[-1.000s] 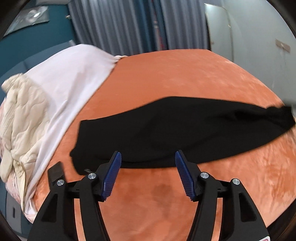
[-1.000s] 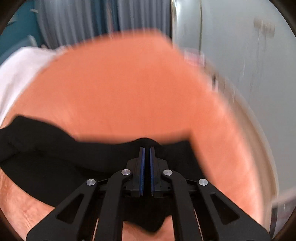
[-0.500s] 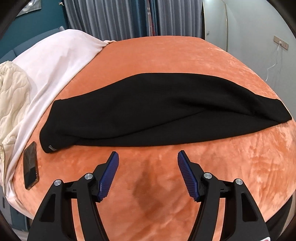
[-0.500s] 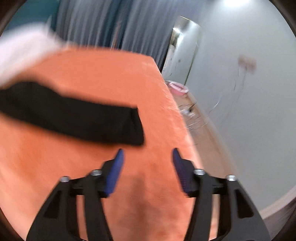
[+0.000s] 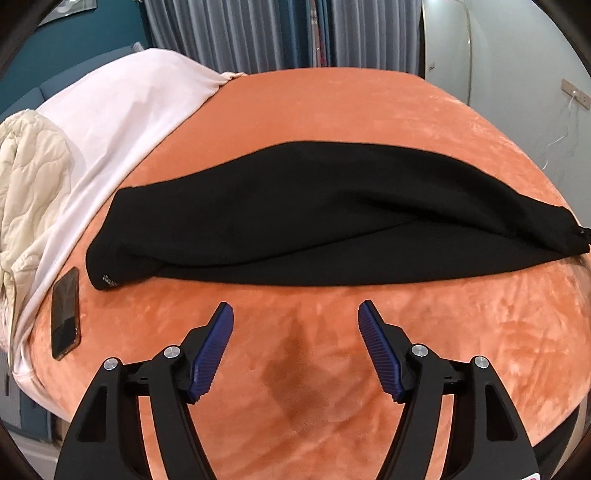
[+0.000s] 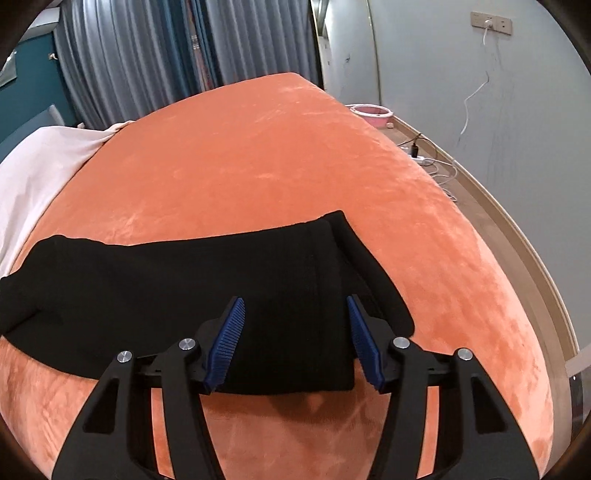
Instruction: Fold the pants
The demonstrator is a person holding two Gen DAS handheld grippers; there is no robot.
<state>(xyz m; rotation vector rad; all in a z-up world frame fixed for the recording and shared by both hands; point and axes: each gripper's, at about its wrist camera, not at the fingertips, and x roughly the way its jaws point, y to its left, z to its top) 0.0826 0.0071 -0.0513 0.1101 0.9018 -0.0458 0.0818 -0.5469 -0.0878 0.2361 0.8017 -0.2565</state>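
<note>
On the far left of the left wrist view a cream quilted cover [image 5: 29,177] lies bunched at the bed's edge, and beside it a pale pink sheet [image 5: 122,110] runs back toward the grey curtains [image 5: 258,33]. A dark phone [image 5: 65,314] lies flat on the orange blanket [image 5: 332,103], just beside the sheet's hem and near the left end of the black pants [image 5: 314,206].

The pants lie flat across the blanket, folded lengthwise into one long band (one layer over the other, the lower edge showing along the near side). Their left end carries a small pale mark; their right end reaches the blanket's right side.

The left gripper [image 5: 295,341] hovers over bare orange blanket, on the near side of the pants and apart from them. Its jaws have just been opening and stand wide, with nothing between the blue pads [image 5: 212,354].

In the right wrist view the pants stretch from the left edge to their right end, which lies just under the right gripper [image 6: 295,334]. That gripper's jaws stand apart after closing a little; the black cloth lies below and between them, but the pads [image 6: 225,339] do not press on it (it lies flat, not pinched or lifted). Further right, past the blanket's edge, a wooden floor strip holds a pink basin [image 6: 371,112] and white cables [image 6: 439,166] near the grey wall.
</note>
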